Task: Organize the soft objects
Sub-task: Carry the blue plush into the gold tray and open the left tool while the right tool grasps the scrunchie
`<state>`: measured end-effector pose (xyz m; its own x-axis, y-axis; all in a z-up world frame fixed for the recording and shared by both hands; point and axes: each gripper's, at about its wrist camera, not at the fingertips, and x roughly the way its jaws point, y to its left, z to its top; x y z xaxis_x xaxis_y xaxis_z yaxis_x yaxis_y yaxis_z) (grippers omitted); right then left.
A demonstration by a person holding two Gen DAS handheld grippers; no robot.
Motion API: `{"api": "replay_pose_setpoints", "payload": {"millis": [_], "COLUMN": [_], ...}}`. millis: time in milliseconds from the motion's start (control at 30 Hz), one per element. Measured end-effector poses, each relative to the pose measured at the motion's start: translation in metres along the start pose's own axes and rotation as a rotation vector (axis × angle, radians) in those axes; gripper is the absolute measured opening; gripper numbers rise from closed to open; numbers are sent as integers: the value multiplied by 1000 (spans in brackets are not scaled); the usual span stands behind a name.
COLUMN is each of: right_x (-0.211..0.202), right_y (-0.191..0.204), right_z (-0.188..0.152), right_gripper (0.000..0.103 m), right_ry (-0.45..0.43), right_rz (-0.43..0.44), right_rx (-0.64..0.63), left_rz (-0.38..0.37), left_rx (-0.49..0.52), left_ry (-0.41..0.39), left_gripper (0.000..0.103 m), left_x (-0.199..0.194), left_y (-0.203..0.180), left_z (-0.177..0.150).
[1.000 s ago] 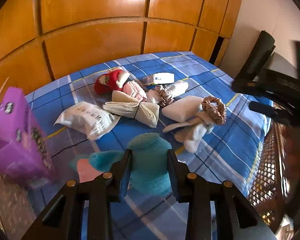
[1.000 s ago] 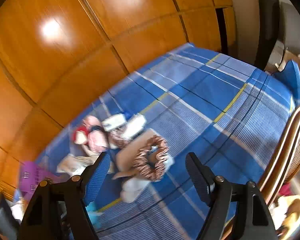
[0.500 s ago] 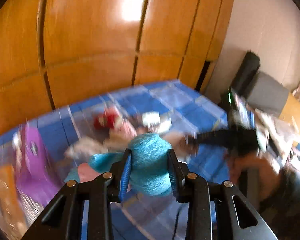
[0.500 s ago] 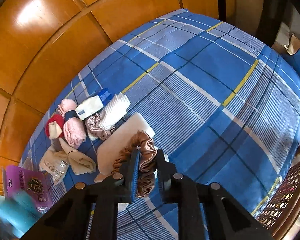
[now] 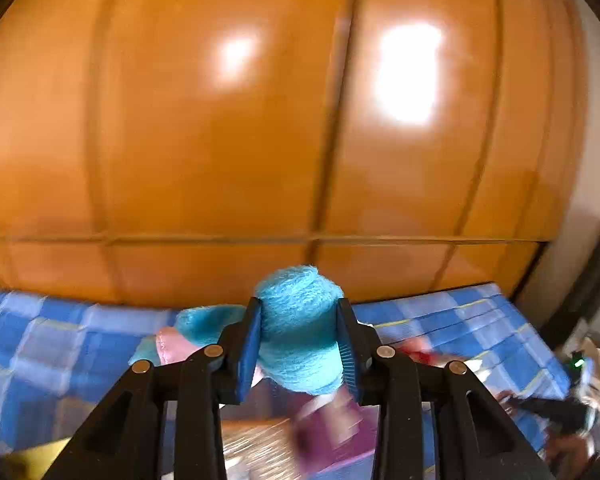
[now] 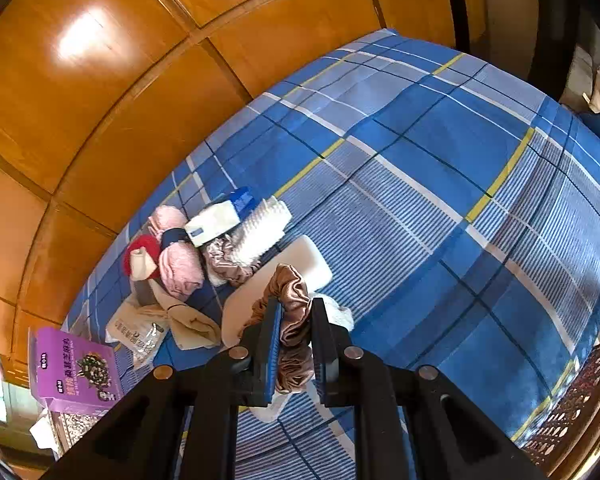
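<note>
My left gripper (image 5: 298,340) is shut on a fuzzy turquoise soft toy (image 5: 298,332) with a pink part (image 5: 172,346), held up in the air in front of the wooden wardrobe. My right gripper (image 6: 294,344) is shut on a brown satin scrunchie (image 6: 290,312), just above a cream pillow (image 6: 300,260) on the blue plaid bed (image 6: 440,208). A pile lies to the left: a pink plush (image 6: 180,266), a red plush (image 6: 142,250), a white brush (image 6: 262,228), a white and blue box (image 6: 216,222), beige cloth (image 6: 188,320) and a printed packet (image 6: 138,330).
A purple box (image 6: 74,364) stands at the bed's left edge; it shows blurred in the left wrist view (image 5: 332,428). The wooden wardrobe (image 6: 120,80) runs along the far side of the bed. A rattan chair (image 6: 572,400) is at the right.
My left gripper lifted the turquoise toy off the bed and swung up toward the wardrobe. My right gripper closed on the scrunchie and raised it slightly.
</note>
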<state>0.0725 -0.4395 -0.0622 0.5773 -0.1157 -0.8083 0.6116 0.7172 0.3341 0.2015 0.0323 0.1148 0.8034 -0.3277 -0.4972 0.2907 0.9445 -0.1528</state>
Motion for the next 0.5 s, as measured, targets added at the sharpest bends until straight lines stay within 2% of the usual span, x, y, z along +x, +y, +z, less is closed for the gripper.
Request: {"api": "replay_pose_setpoints", "payload": {"millis": [100,233,400,500], "right_x": [-2,-4,-6,-8], "right_y": [3,7,16,22], "right_z": [-1,-3,-6,-8], "right_gripper": [12,11,10,10], "right_ry": [-11,-24,-40,-58], "right_rz": [12,22,39,54], "right_rx": [-9,-24,-59,-88], "left_rz": [78,174,263,282], "left_rx": [-61,-205,-338,-358], "left_ry": [7,50,133,187], "left_gripper": [36,36,38,43], "left_x": [-32,-70,-88,-86], "left_y": [49,108,155,160], "left_z": [-34,-94,-166,-195]}}
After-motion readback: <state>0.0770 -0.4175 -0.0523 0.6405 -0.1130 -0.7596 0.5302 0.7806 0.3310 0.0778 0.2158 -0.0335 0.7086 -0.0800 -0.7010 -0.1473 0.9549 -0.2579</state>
